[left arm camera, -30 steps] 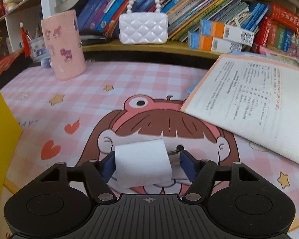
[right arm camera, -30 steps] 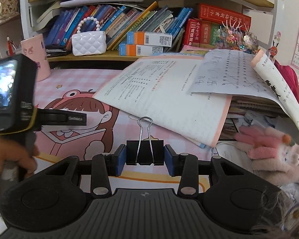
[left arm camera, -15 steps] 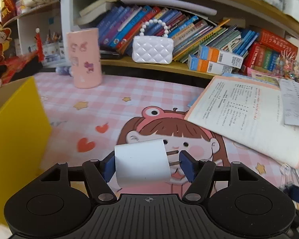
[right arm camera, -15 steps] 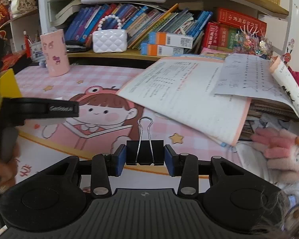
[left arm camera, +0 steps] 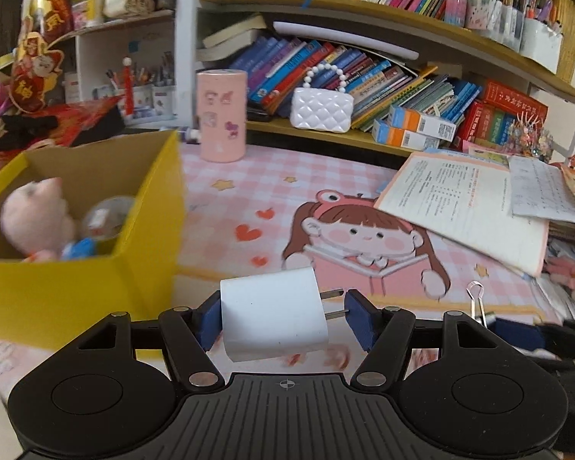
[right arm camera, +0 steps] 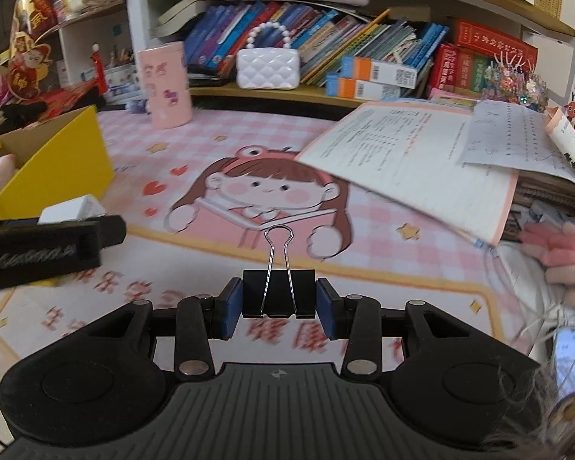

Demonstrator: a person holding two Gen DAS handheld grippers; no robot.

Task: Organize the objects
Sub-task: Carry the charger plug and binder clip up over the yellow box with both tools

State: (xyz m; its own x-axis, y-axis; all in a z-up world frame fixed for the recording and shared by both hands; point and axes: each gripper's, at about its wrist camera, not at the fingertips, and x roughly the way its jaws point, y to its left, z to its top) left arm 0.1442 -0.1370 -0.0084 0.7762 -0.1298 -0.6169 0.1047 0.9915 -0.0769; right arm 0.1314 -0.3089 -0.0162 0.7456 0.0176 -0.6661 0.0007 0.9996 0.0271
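Observation:
My left gripper [left arm camera: 283, 316] is shut on a white plug charger [left arm camera: 273, 316], prongs pointing right against the right pad, held above the pink desk mat. A yellow cardboard box [left arm camera: 76, 268] stands just left of it, holding a pink plush toy [left arm camera: 34, 218] and a clear ball [left arm camera: 105, 216]. My right gripper [right arm camera: 279, 308] is shut on a black binder clip [right arm camera: 279, 299], wire handles up. In the right wrist view the left gripper [right arm camera: 46, 249] with the charger [right arm camera: 71, 209] is at the left, beside the box [right arm camera: 53, 168].
An open workbook [left arm camera: 467, 211] and loose papers lie at the right on a pile. A pink cylinder cup [left arm camera: 220, 115] stands at the back of the mat. A white quilted purse [left arm camera: 322, 109] and books fill the shelf. A pink plush [right arm camera: 559, 257] and a phone [right arm camera: 573, 356] lie at the right.
Both grippers have pulled back and risen while holding their objects. The left gripper's view swung left, so the yellow box and its contents are now visible beside it.

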